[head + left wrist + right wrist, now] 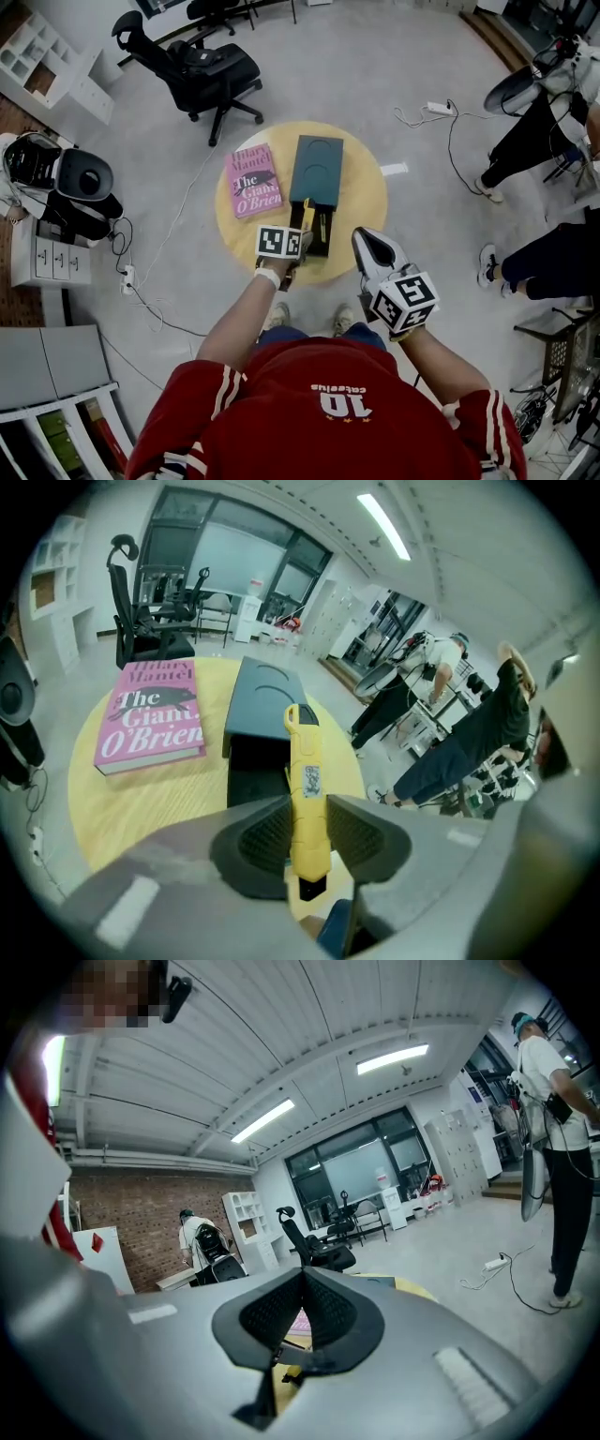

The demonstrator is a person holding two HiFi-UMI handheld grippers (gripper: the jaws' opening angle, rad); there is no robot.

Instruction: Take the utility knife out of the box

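My left gripper (307, 834) is shut on the yellow utility knife (306, 785), which sticks out past the pads, raised above the open dark box (255, 761). In the head view the left gripper (296, 246) holds the knife (307, 217) over the black tray of the box (314, 192) on the round wooden table (366, 202). The box's dark green lid (316, 167) lies slid back toward the far side. My right gripper (370, 246) hangs at the table's near right edge, shut and holding nothing; in the right gripper view its pads (302, 1314) meet.
A pink book (252, 180) lies left of the box. A black office chair (202, 70) stands beyond the table. Cables and a power strip (438, 109) lie on the floor. A person's legs (525, 131) show at the right, and white shelving (47, 66) at the left.
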